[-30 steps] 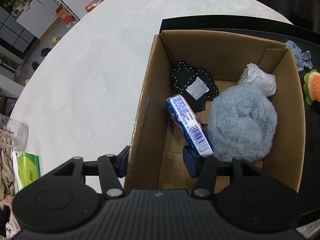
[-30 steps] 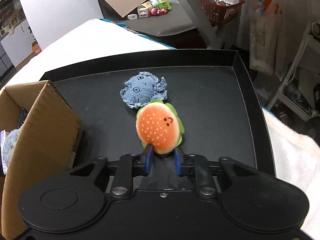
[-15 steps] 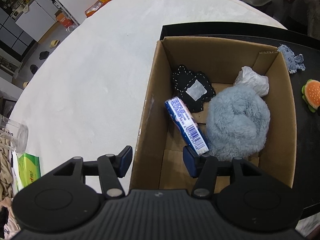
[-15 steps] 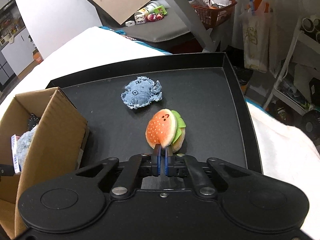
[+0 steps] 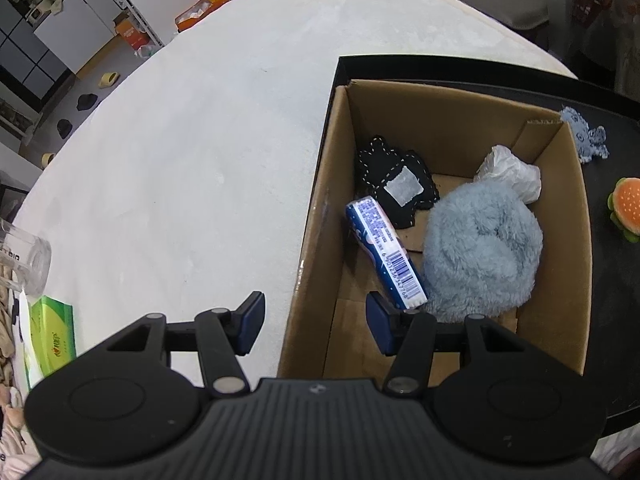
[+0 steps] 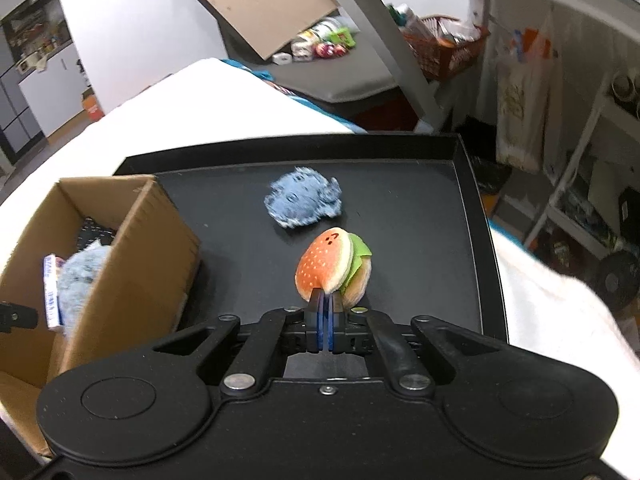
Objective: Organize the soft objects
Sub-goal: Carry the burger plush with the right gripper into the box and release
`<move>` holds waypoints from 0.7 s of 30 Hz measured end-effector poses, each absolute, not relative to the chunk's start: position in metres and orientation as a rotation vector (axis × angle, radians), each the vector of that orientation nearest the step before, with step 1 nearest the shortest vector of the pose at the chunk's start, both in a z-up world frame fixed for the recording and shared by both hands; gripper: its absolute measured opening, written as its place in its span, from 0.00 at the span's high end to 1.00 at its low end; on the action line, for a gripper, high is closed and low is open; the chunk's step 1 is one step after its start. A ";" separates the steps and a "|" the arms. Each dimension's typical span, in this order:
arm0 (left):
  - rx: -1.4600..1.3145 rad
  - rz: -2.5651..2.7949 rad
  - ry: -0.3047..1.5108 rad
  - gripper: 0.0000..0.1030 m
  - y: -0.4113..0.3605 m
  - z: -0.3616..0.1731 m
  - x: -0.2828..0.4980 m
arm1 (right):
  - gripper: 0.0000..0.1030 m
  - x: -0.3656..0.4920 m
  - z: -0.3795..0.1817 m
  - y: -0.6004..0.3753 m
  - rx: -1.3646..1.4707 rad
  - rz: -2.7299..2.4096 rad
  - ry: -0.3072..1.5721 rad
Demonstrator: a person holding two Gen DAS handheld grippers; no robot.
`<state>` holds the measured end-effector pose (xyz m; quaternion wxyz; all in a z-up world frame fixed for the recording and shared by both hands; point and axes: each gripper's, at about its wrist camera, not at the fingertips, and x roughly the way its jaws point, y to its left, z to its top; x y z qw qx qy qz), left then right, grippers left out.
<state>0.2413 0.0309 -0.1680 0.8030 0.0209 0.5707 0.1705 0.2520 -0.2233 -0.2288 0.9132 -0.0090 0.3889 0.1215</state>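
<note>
Right gripper (image 6: pixel 325 309) pinches the lower edge of the plush hamburger (image 6: pixel 332 266), lifted over the black tray (image 6: pixel 416 216) near the denim toy (image 6: pixel 302 202). Left gripper (image 5: pixel 316 320) gapes wide, straddling the cardboard box (image 5: pixel 568 280) wall, near the fluffy blue plush (image 5: pixel 482 254).

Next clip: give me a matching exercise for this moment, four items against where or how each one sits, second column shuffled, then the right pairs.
Items
1. burger plush
2. denim toy
3. fluffy blue plush
4. left tongs

States
A. lying loose on the black tray
B. open, straddling the near left wall of the cardboard box
C. pinched at its edge by the shut right tongs
D. inside the box, beside the tissue pack

Pairs: 1-C, 2-A, 3-D, 4-B
</note>
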 end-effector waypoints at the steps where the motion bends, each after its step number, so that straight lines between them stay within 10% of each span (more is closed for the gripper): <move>1: 0.040 0.362 1.221 0.47 0.032 -0.168 0.240 | 0.98 0.250 -0.226 -0.222 -0.020 0.254 0.795; 21: -0.028 0.308 1.168 0.48 0.048 -0.165 0.203 | 0.98 0.216 -0.168 -0.186 -0.059 0.304 0.725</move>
